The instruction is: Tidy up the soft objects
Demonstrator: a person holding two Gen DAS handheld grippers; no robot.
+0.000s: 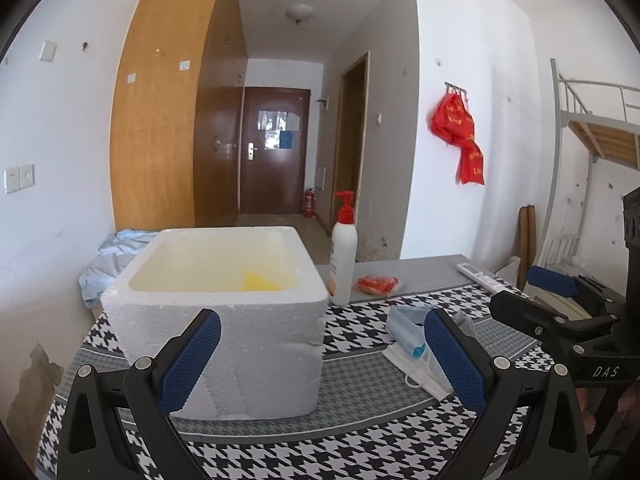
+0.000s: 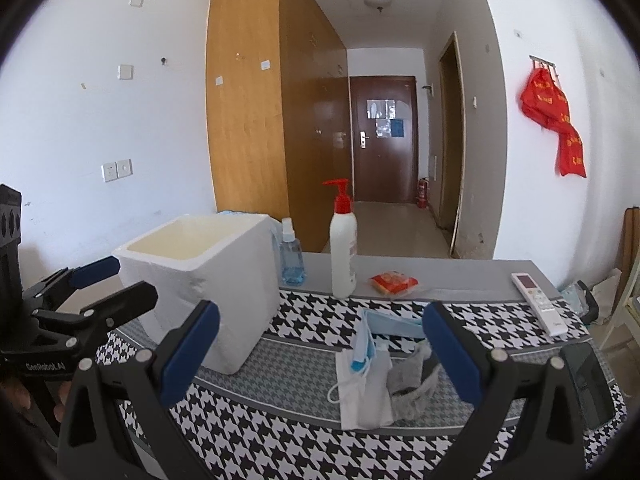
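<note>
A white foam box (image 1: 224, 320) stands open-topped on the houndstooth cloth, with a yellow piece (image 1: 258, 282) lying inside it. My left gripper (image 1: 322, 360) is open right in front of the box, nothing between its blue pads. To its right lie a blue face mask (image 1: 406, 332) and a white mask (image 1: 416, 372). In the right wrist view the blue mask (image 2: 394, 322), the white mask (image 2: 360, 392) and a grey cloth piece (image 2: 412, 380) sit in a small heap. My right gripper (image 2: 322, 354) is open just above and before that heap, holding nothing.
Behind the heap stand a white pump bottle (image 2: 343, 248), a blue sanitizer bottle (image 2: 291, 256) and a red snack packet (image 2: 394, 282). A remote (image 2: 538, 304) and a dark phone (image 2: 588, 384) lie at the right. The other gripper (image 2: 136, 277) sits left of the box (image 2: 208, 280).
</note>
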